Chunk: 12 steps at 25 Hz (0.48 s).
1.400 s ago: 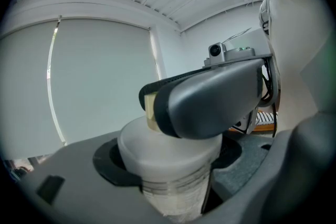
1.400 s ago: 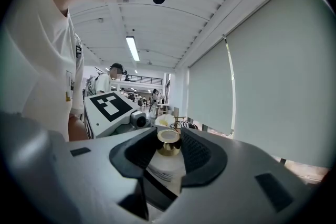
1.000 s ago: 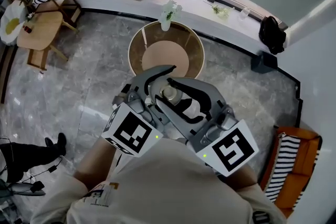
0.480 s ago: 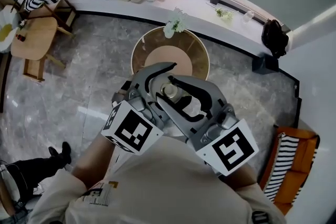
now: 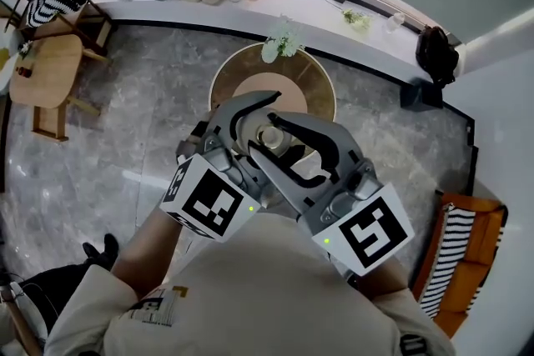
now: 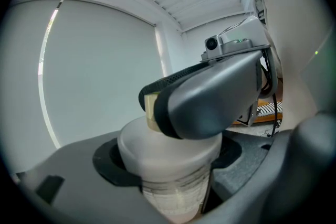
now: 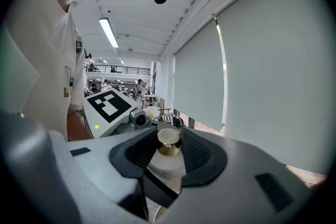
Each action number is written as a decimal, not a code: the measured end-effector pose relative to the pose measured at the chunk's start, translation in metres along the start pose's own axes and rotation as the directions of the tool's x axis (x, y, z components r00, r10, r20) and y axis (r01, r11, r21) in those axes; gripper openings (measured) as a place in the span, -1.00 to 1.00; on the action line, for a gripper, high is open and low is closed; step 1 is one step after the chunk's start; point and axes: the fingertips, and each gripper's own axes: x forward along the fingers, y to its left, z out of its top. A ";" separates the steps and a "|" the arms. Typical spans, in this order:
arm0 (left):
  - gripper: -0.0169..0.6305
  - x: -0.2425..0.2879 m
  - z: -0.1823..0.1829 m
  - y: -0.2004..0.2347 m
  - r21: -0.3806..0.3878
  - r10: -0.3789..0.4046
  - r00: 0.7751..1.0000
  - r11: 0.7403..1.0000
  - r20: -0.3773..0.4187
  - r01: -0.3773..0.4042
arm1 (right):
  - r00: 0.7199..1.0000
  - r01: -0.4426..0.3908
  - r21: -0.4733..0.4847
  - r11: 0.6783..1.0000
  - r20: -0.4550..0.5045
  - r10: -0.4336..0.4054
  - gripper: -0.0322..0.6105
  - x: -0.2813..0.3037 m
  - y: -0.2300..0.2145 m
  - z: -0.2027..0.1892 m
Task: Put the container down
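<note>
A white container (image 5: 270, 137) with a gold cap (image 7: 168, 137) hangs between both grippers, above the near edge of a round wooden table (image 5: 310, 87). My left gripper (image 5: 254, 122) is shut on the container's white body (image 6: 163, 152), as the left gripper view shows close up. My right gripper (image 5: 279, 147) comes in from the right, its jaws crossing over the left one's. In the right gripper view its ribbed pads (image 7: 195, 153) are closed on the cap at the container's neck. The container's base is hidden behind the jaws.
A vase of pale flowers (image 5: 281, 40) stands at the round table's far edge. Behind it runs a white curved ledge (image 5: 317, 8) with bags and jars. A wooden table and chair (image 5: 46, 71) stand far left, an orange seat (image 5: 492, 263) at the lower right.
The person has walked forward: the round table has come nearer and now lies partly under the grippers. Both grippers keep the same hold on the container.
</note>
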 end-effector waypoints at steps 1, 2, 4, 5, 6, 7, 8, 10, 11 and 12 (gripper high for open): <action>0.11 0.000 -0.001 0.003 -0.002 0.001 1.000 1.000 0.000 -0.001 | 1.000 0.000 -0.001 1.000 -0.002 0.000 -0.47 0.003 -0.001 0.000; 0.10 0.000 -0.002 0.005 -0.004 0.002 1.000 1.000 0.000 -0.002 | 1.000 0.000 0.000 1.000 -0.003 0.000 -0.47 0.005 -0.002 0.001; 0.10 0.001 -0.002 0.010 -0.006 0.006 1.000 1.000 0.001 -0.006 | 1.000 -0.003 0.000 1.000 -0.003 0.003 -0.47 0.008 -0.005 0.001; 0.10 0.001 -0.003 0.011 -0.007 0.009 1.000 1.000 0.002 -0.008 | 1.000 -0.005 -0.002 1.000 -0.003 0.005 -0.47 0.010 -0.006 0.001; 0.10 0.002 -0.003 0.013 -0.007 0.011 1.000 1.000 0.002 -0.011 | 1.000 -0.008 -0.004 1.000 -0.001 0.008 -0.47 0.010 -0.008 0.001; 0.10 0.003 -0.003 0.015 -0.006 0.014 1.000 1.000 -0.001 -0.014 | 1.000 -0.010 -0.006 1.000 0.001 0.010 -0.47 0.011 -0.009 0.001; 0.11 0.004 -0.004 0.016 -0.004 0.016 1.000 1.000 -0.005 -0.016 | 1.000 -0.012 -0.006 1.000 0.003 0.012 -0.47 0.012 -0.011 0.001; 0.10 0.008 -0.004 0.018 0.000 0.021 1.000 1.000 -0.016 -0.021 | 1.000 -0.016 -0.002 1.000 0.007 0.016 -0.47 0.011 -0.014 0.001; 0.10 0.009 -0.003 0.017 0.000 0.023 1.000 1.000 -0.019 -0.023 | 1.000 -0.018 0.001 1.000 0.008 0.018 -0.47 0.010 -0.016 0.001; 0.11 0.010 -0.002 0.017 -0.001 0.026 0.999 1.000 -0.021 -0.026 | 1.000 -0.022 0.004 1.000 0.008 0.022 -0.47 0.008 -0.016 0.001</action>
